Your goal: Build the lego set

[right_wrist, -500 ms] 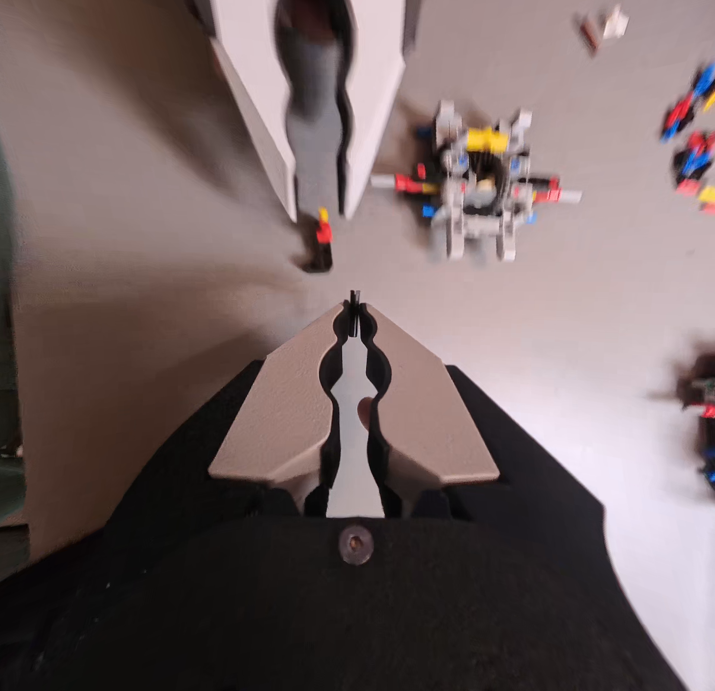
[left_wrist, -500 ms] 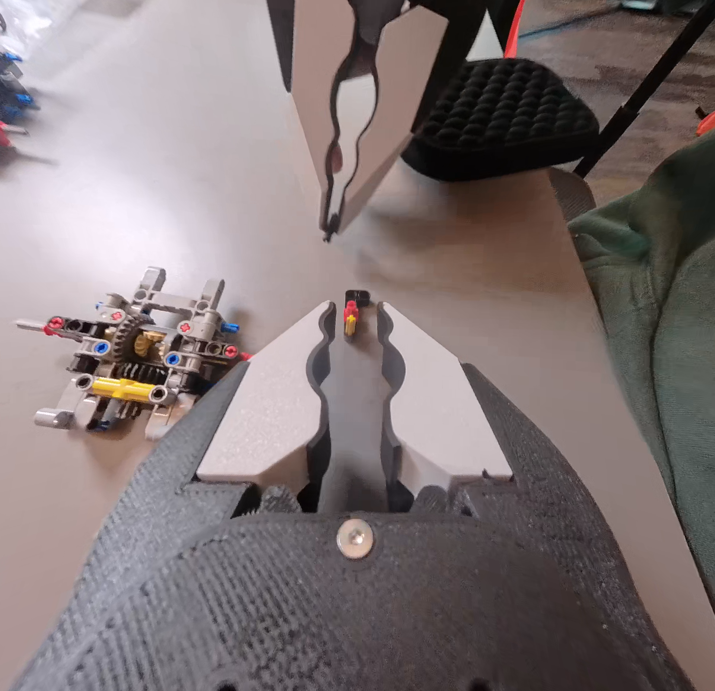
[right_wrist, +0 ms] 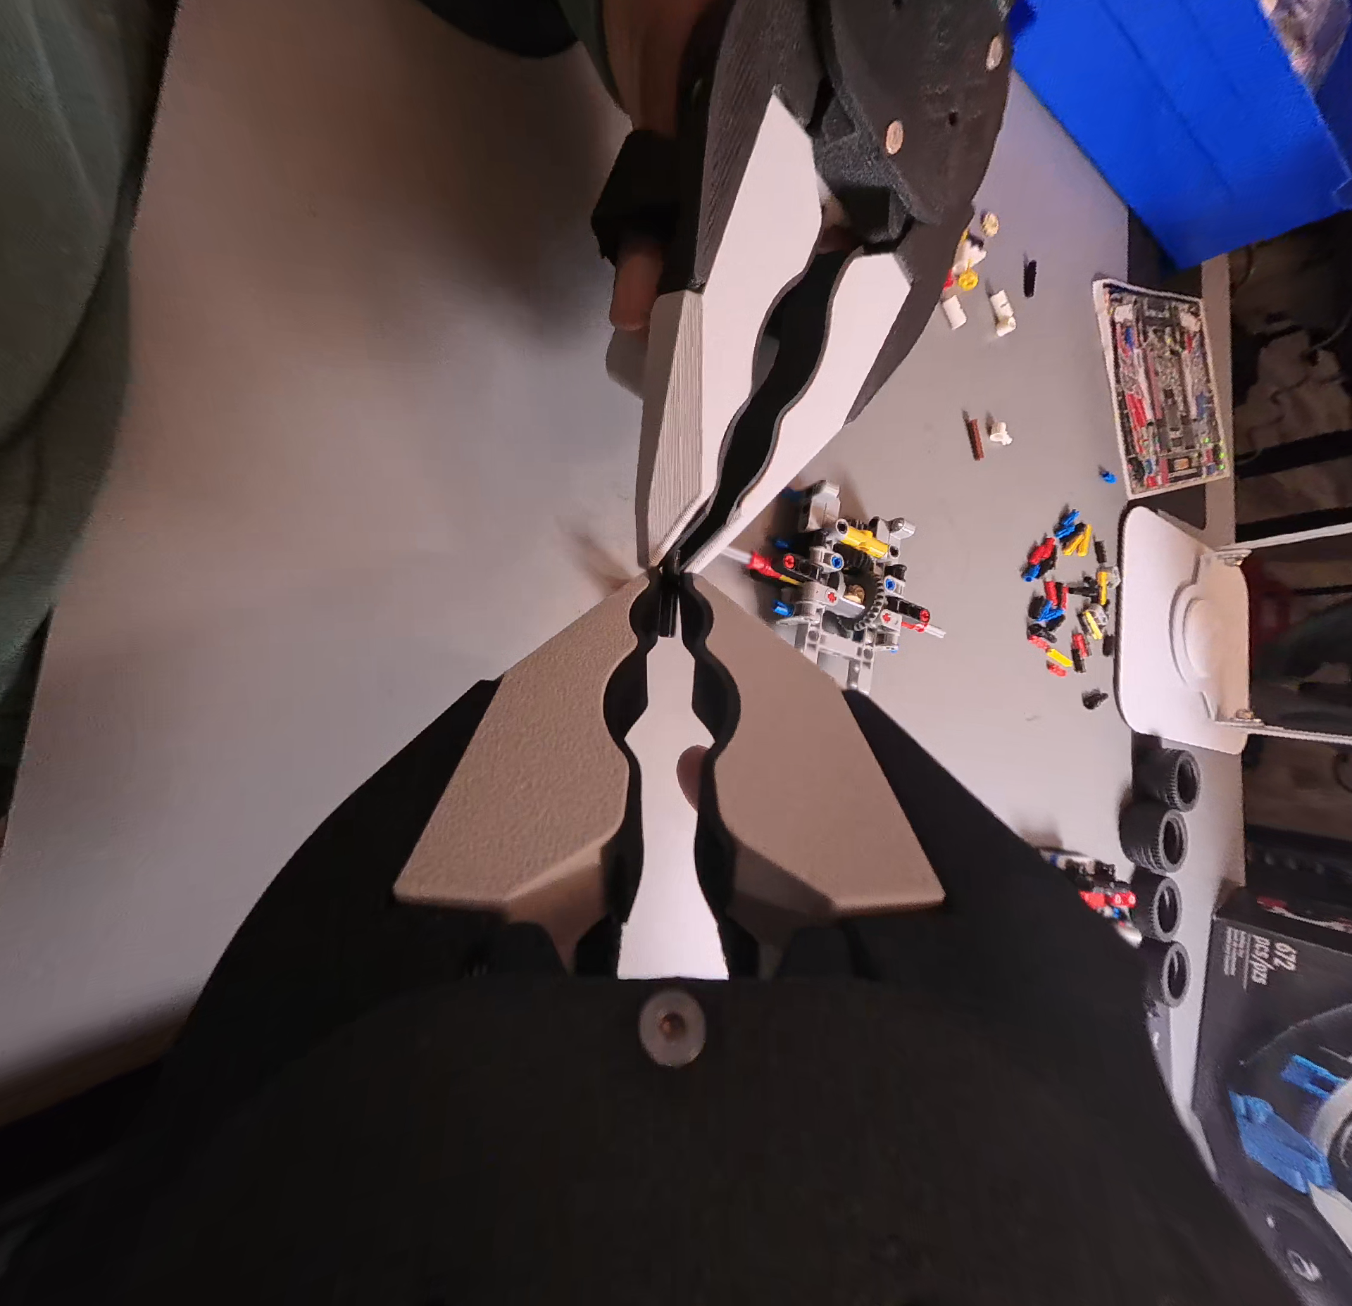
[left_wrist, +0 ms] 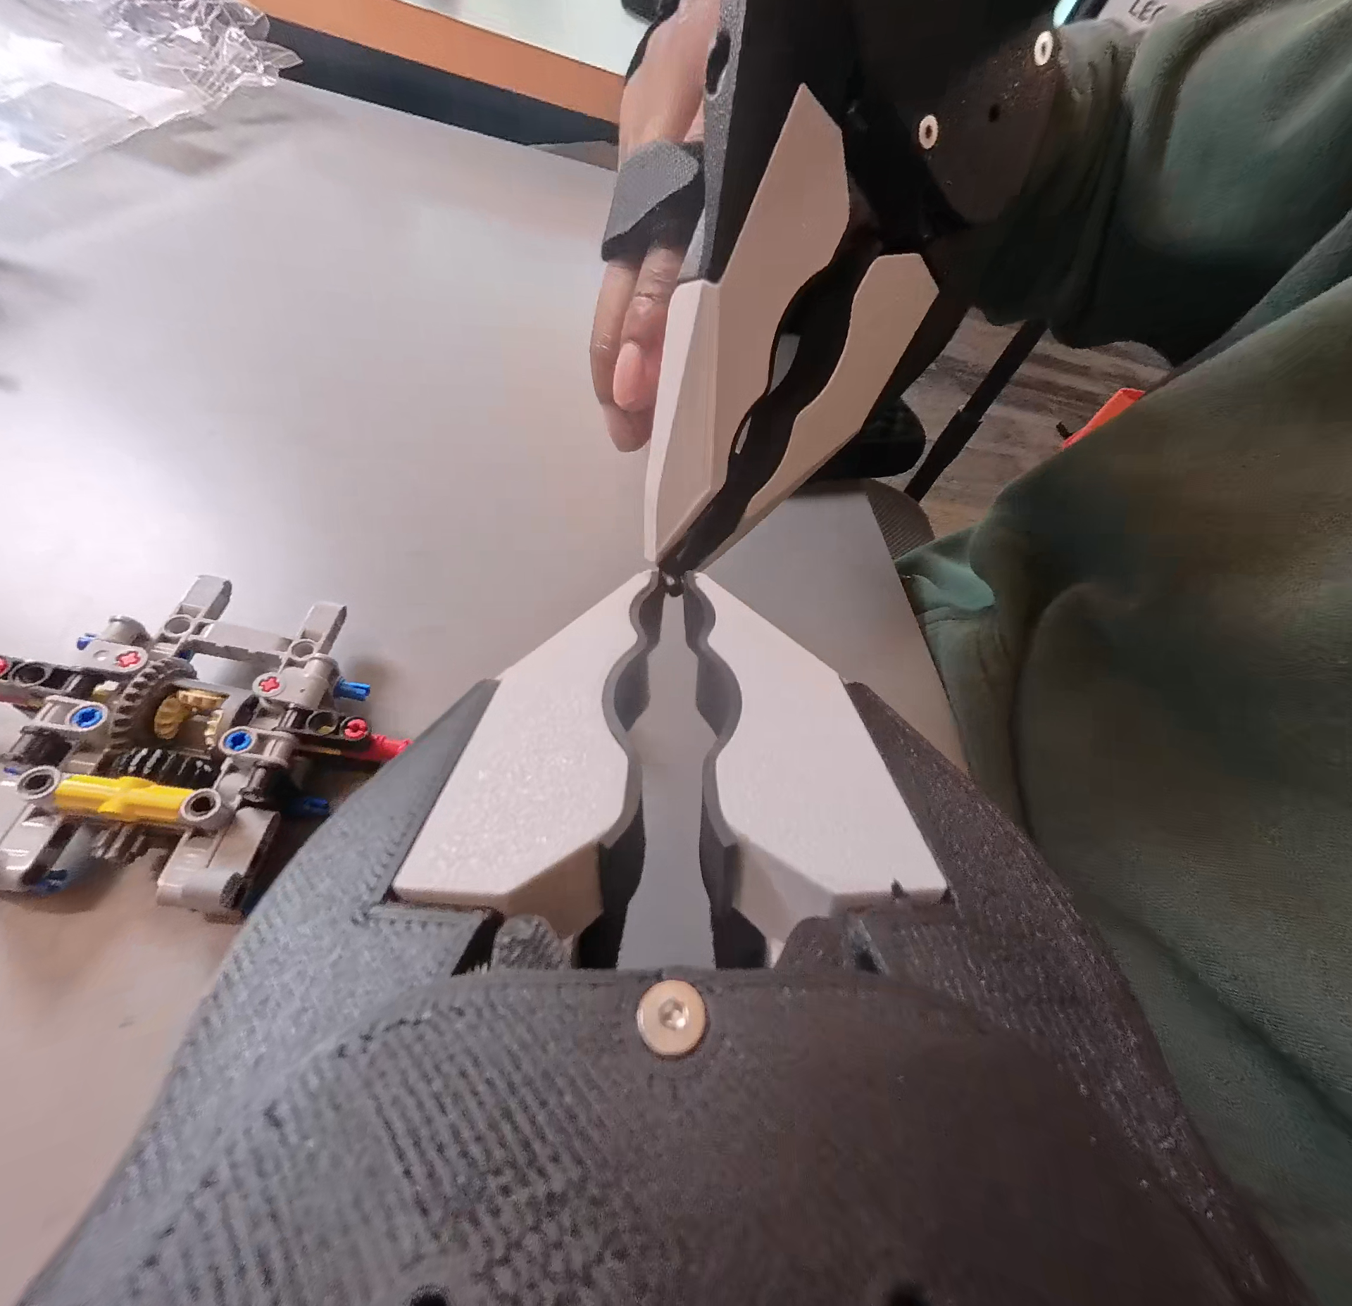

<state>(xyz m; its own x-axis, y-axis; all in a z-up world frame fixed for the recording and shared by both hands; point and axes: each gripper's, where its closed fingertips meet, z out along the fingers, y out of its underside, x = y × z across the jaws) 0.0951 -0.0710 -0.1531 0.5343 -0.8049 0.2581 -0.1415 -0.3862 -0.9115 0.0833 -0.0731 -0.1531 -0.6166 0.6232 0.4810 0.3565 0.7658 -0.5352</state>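
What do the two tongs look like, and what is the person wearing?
Both tongs, left and right, have pale grey wedge-shaped fingers with wavy black inner edges. Each sits in a rough, textured black body fastened with a silver screw. The person wears a dark green sleeve and a black strap round one finger.

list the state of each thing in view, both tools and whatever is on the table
left tool: nearly closed, tips pinching a small black piece
right tool: closed on a thin black pin, tip to tip with the left tool
grey gear assembly: partly built, lying flat on the table
loose coloured pins: scattered in a heap
black tyres: off any wheel, in a row
plastic bag: crumpled
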